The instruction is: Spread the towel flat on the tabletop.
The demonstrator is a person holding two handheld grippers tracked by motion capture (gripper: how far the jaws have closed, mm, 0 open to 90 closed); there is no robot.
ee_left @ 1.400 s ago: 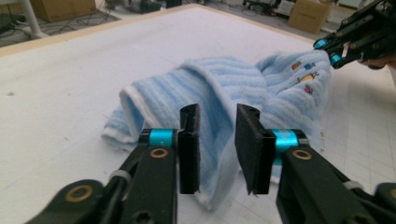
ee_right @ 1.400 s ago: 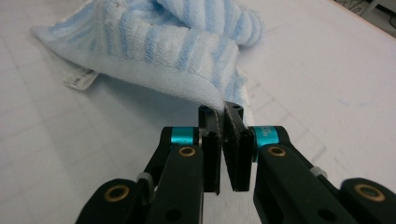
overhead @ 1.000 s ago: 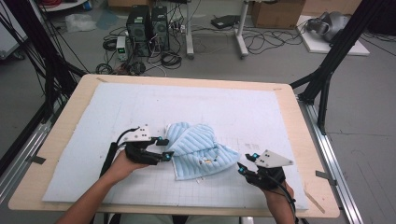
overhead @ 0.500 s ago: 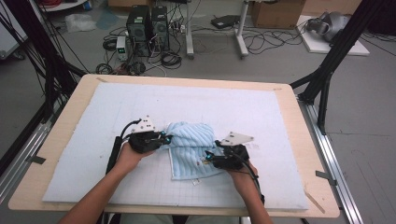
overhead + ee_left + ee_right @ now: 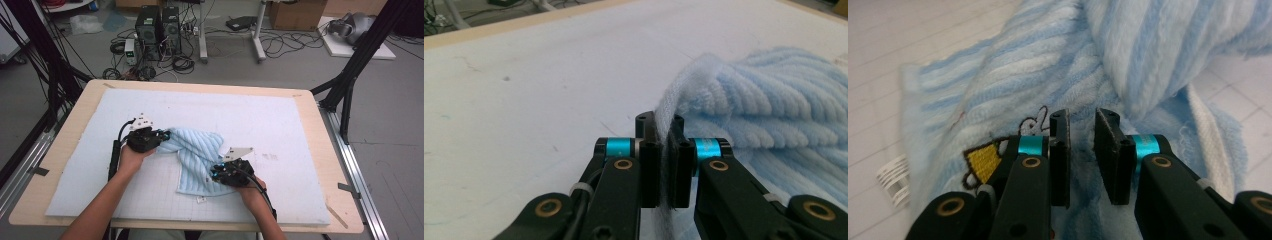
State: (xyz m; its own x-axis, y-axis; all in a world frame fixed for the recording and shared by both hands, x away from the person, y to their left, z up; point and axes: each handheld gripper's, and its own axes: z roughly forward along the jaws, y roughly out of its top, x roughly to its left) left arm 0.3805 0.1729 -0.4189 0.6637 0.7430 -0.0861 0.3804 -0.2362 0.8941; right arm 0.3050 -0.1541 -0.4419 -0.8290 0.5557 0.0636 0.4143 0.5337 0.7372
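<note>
A light blue striped towel (image 5: 199,152) lies crumpled on the white mat (image 5: 260,117). My left gripper (image 5: 165,135) is at the towel's left end and is shut on a folded edge of it; in the left gripper view the pads (image 5: 663,150) pinch the towel (image 5: 764,95) tightly. My right gripper (image 5: 215,174) rests low on the towel's front right part. Its jaws (image 5: 1082,150) have just been closing and stand a narrow gap apart, with towel (image 5: 1048,65) fabric between them and a yellow embroidered patch (image 5: 980,161) just left of them.
A small white label (image 5: 201,199) sticks out at the towel's front edge. The mat lies on a wooden table (image 5: 327,165). Black frame posts (image 5: 350,80) stand at the table's sides, and computers and cables (image 5: 157,25) sit on the floor beyond.
The right gripper came in from the table's right front onto the towel, and its jaws narrowed. The left gripper shut on the towel's left edge and drew it a little left.
</note>
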